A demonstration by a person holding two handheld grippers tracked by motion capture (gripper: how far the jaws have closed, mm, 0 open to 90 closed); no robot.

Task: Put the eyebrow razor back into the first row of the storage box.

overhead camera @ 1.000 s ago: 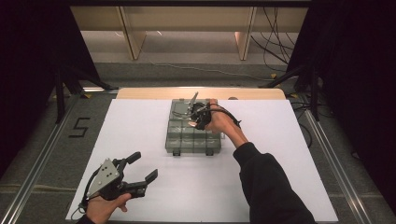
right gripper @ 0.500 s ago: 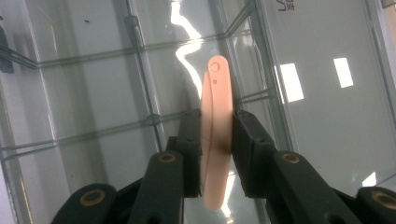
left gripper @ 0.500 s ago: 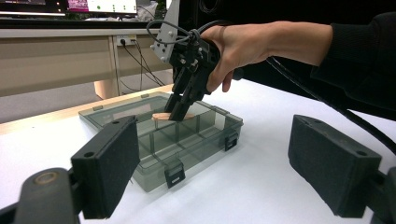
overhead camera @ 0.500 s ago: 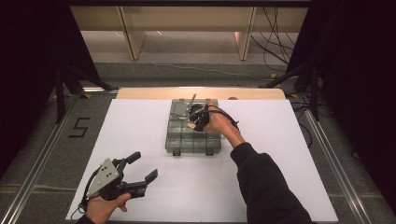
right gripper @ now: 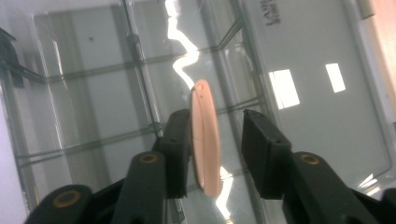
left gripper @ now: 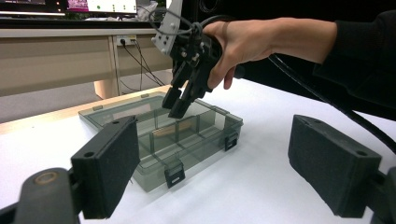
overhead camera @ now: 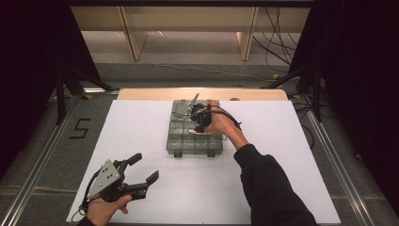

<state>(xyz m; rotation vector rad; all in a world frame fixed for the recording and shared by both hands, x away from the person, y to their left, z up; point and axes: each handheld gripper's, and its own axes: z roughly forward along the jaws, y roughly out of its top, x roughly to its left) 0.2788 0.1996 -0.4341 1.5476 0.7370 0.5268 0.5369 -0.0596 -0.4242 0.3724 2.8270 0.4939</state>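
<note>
Table (overhead camera: 141, 141): white top, seen from the high view; bears all else.
Organiser box (overhead camera: 175, 141): clear grey plastic compartment case w/ dividers and front latches, set mid-table toward the far edge. Judged rigid but light; likely to skid if pushed sideways.
Left gripper (overhead camera: 143, 173): held low at the near left corner, well apart from the box. Jaws spread wide, nothing between the pads (left gripper: 109, 168).
Right gripper (overhead camera: 196, 123): held over the box, pointed down into it. Jaws have just been opening; now narrow-to-mid gap. Seen also from the left gripper view (left gripper: 177, 103) above a middle compartment.
Pink piece (right gripper: 205, 140): thin flat pale-pink oval w/ a small hole near its far end, seen edge-on btwn the right jaws, over a compartment of the box. One face lies against one pad; other pad stands clear, so no squeeze is seen. Whether it rests on the box floor cannot be told.
Handling (judged): light, stiff, smooth, prob. slippery; thin edge could tip over once let go. Best taken across the two flat faces, near mid-length, w/ gentle pressure.
</note>
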